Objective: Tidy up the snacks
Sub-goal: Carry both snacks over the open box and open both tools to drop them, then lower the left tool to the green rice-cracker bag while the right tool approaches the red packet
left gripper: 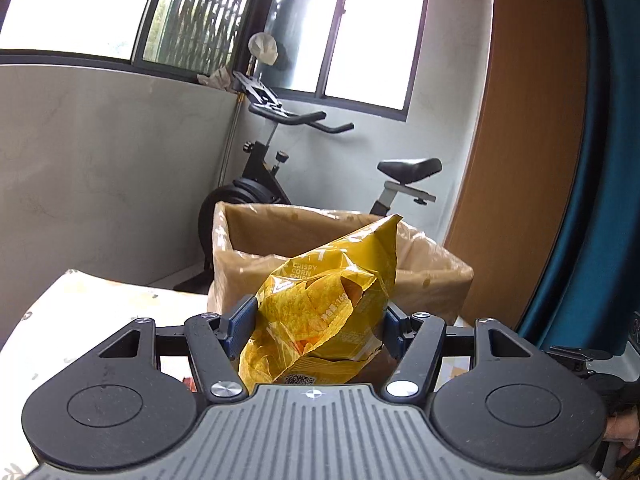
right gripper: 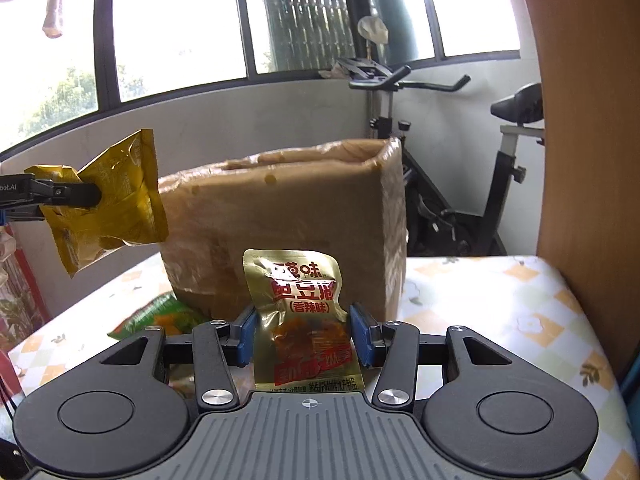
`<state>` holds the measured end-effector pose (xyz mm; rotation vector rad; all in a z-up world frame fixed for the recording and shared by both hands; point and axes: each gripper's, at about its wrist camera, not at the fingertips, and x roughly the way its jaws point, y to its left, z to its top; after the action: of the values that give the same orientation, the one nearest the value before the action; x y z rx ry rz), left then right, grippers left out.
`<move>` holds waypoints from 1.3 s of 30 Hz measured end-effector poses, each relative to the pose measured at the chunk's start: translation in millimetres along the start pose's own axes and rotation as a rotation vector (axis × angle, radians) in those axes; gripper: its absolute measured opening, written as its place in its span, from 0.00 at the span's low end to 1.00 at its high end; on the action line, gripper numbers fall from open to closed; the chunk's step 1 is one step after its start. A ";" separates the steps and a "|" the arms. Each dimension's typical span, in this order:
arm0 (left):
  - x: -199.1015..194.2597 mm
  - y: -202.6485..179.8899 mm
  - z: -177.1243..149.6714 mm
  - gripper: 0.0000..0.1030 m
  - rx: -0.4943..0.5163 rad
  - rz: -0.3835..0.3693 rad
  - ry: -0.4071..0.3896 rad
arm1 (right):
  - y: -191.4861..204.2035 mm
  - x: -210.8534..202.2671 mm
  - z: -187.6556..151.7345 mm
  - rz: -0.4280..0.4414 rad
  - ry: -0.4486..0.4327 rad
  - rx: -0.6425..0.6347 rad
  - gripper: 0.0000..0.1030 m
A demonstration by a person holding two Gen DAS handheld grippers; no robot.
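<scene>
while the left claw (left gripper: pixel 318 330) pinches the yellow chip bag (left gripper: pixel 320 312), the right claw (right gripper: pixel 305 334) clamps the gold pouch (right gripper: pixel 300 320).

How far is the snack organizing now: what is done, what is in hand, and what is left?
Done: cannot tell, since neither view shows what lies inside the cardboard box. In hand: the left gripper is shut on the yellow corn chips bag, held up near the box; the right gripper is shut on the gold spicy snack pouch. Left: both of these, and the green snack packet on the table.
</scene>
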<state>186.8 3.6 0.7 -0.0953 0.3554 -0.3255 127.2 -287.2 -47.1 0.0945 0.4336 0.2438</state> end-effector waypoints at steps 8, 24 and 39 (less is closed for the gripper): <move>8.8 0.6 38.9 0.64 -0.034 0.039 -0.079 | 7.2 7.1 72.8 0.012 -0.066 -0.012 0.43; 115.7 -2.2 67.0 0.64 -0.069 0.098 0.009 | 10.4 151.5 140.0 -0.113 0.031 -0.051 0.43; 101.0 21.9 54.1 0.84 -0.077 0.143 0.067 | 9.8 138.8 117.2 -0.121 0.070 -0.054 0.58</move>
<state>302.1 -7.0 15.0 -0.1338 0.4393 -0.1734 297.1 -247.1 4.2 0.0070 0.4997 0.1400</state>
